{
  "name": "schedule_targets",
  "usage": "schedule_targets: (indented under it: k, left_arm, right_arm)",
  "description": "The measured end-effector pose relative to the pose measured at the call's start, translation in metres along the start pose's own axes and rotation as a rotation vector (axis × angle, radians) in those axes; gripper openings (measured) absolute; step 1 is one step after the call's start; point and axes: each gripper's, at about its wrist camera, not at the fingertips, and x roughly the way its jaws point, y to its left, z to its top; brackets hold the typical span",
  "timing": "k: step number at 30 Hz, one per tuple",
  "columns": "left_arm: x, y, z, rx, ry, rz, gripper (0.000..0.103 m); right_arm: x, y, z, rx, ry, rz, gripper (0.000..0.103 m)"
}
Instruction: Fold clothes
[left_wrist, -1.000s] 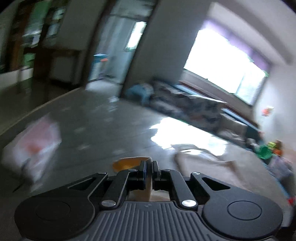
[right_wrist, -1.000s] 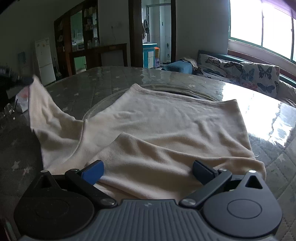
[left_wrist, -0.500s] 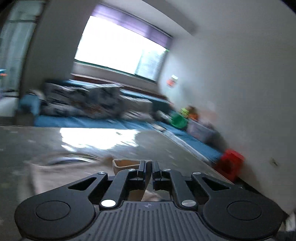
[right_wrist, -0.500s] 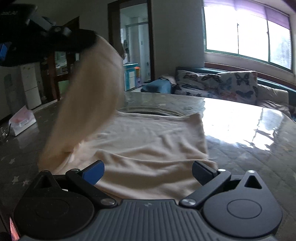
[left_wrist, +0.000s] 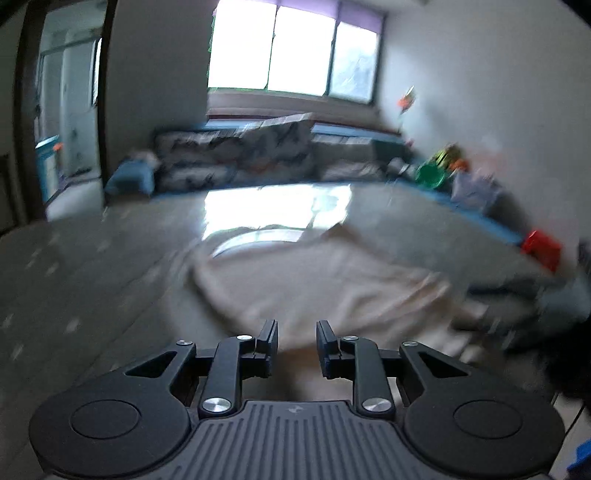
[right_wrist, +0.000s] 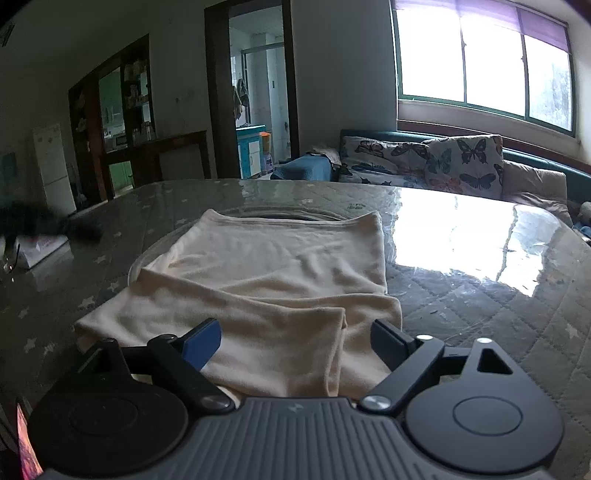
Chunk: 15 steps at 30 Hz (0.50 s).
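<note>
Two grippers are in my hands, and one cream garment (right_wrist: 273, 280) lies on the quilted, glossy table (right_wrist: 480, 295) before them. In the right wrist view the garment sits on the middle of the table, its far hem close to the table's far edge and lying over a round glass disc (right_wrist: 147, 254) set into the top. One sleeve or flap is folded across its near part, so the layers overlap there and a fold edge runs down towards my right gripper (right_wrist: 295, 343). That gripper's jaws stand wide on either side of the near folded layers and are closing; the pads do not press on the cloth, so it grasps nothing. My left gripper (left_wrist: 296, 341) hangs over the garment's near edge in its own blurred view, jaws parted a little and opening, with cloth visible below the gap but not pinched between the pads. Beyond the garment a bright patch of window light (right_wrist: 454, 236) glares off the table towards its far right side. At the table's left edge lies a white packet (right_wrist: 40, 247). Past the table stands a sofa with butterfly cushions (right_wrist: 436, 158) under the window.
</note>
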Motion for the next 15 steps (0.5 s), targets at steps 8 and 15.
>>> schedule_targets:
  k: [8,15]
  left_arm:
    - [0.0,0.006,-0.002,-0.002,0.01,-0.02,0.025]
    - [0.041,-0.017,0.014,0.184,0.008,-0.102,0.03]
  right_arm:
    - [0.021,-0.011,0.008,0.09,0.055,0.008,0.056]
    - [0.023,-0.01,0.008,0.093,0.067,-0.01,0.038]
